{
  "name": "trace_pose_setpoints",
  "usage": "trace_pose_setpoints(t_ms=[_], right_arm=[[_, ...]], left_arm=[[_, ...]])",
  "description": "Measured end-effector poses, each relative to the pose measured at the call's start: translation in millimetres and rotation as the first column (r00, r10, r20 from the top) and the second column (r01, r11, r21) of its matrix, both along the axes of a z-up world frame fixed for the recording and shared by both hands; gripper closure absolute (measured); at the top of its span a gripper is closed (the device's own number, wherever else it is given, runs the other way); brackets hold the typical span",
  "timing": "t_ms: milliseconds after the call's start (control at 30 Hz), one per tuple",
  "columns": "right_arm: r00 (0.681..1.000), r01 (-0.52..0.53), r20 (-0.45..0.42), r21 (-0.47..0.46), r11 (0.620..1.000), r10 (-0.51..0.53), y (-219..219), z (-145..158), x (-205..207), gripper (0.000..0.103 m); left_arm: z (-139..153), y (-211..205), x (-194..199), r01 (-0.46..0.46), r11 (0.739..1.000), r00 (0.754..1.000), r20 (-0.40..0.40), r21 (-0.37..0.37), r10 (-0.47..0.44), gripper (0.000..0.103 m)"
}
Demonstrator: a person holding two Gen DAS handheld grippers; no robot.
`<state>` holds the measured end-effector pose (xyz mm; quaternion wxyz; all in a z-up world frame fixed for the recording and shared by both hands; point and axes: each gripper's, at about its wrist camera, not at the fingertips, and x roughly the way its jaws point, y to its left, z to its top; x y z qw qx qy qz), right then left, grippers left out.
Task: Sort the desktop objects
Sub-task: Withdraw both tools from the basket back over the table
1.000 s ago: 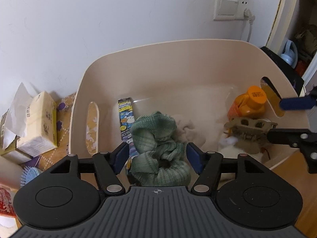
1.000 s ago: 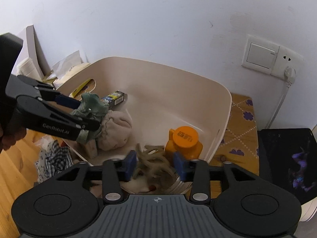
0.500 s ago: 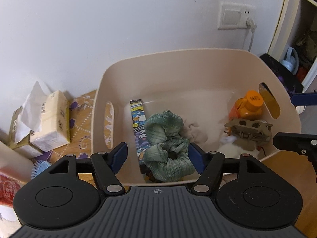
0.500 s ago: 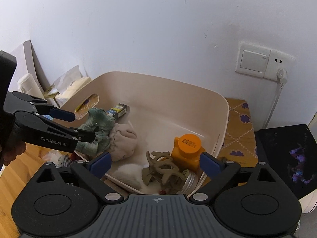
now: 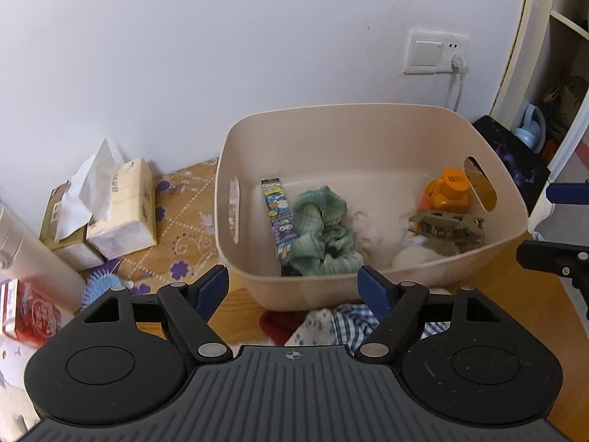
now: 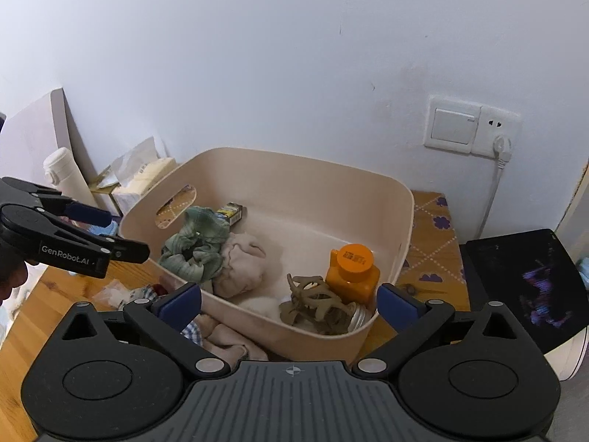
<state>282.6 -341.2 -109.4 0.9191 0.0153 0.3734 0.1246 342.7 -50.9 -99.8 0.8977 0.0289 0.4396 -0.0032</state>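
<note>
Both hand-held grippers wide, jaws opening, nothing between: left hand-held gripper [image 5: 293, 287], right hand-held gripper [image 6: 289, 304]. Crumpled blue-check cloth [image 5: 349, 322] on wooden worktop [image 5: 515, 294], 6 o'clock of beige plastic bin [image 5: 294, 291], under L fingers; L nearer.

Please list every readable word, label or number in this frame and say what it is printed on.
"GenRobot.AI": white lettering on the side of the left gripper, seen from the right wrist view.
Orange bottle cap code: too blurred to read.
Blue printed box: too small to read.
Tissue pack and red packet: print illegible.
</note>
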Motion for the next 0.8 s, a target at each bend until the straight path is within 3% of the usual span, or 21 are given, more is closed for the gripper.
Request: trace_pose_setpoints(t_ms=[367, 800], right_arm=[[0.999, 0.044, -0.021, 0.015, 0.999, -0.044, -8, -2, -38, 0.0], [0.999, -0.019, -0.034, -0.028, 0.999, 0.018, 1, -14, -77, 0.0]], left_arm=[[8, 2, -41, 0.005, 1.0, 1.0, 0.0, -0.01, -0.005, 0.02], [-10, -7, -93, 0.019, 1.0, 0.998, -0.054, -0.015, -0.02, 0.019]])
